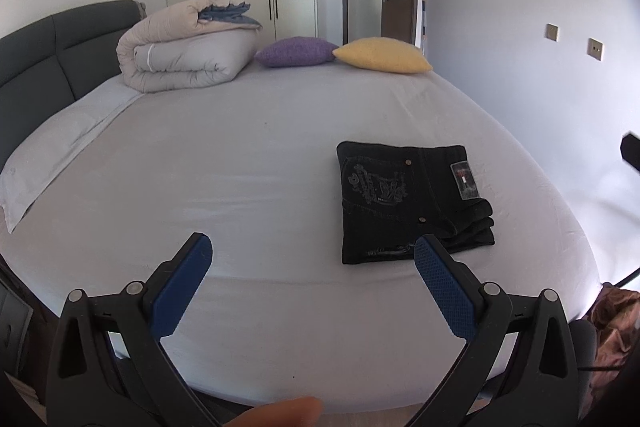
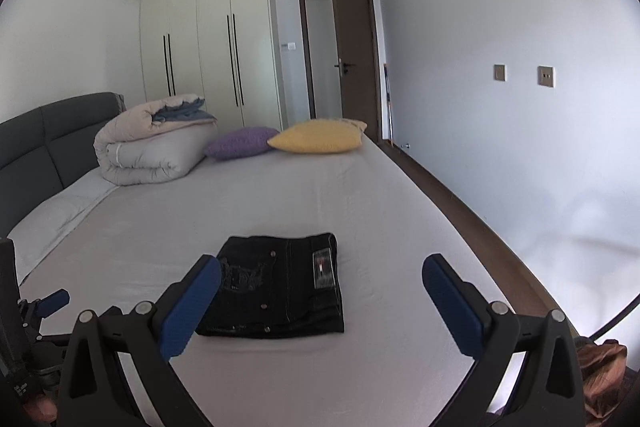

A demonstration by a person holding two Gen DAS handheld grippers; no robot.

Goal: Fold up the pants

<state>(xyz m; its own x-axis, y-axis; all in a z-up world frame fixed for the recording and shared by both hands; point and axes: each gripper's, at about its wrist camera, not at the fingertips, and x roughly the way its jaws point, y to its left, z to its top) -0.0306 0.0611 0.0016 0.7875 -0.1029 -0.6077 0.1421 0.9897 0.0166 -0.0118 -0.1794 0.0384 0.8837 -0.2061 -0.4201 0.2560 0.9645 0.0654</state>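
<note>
A pair of black jeans lies folded into a compact rectangle on the pale bedsheet, back pocket embroidery and a label facing up. In the right wrist view the same folded jeans rest just ahead of the fingers. My left gripper is open above the near part of the bed, to the left of the jeans, holding nothing. My right gripper is open too, hovering over the near edge of the jeans without touching them. The left gripper's blue tip shows at the far left of the right wrist view.
A rolled duvet, a purple cushion and a yellow cushion sit at the far end of the bed. A dark headboard runs along the left. Brown fabric lies off the bed's near right corner. A fingertip shows at the bottom.
</note>
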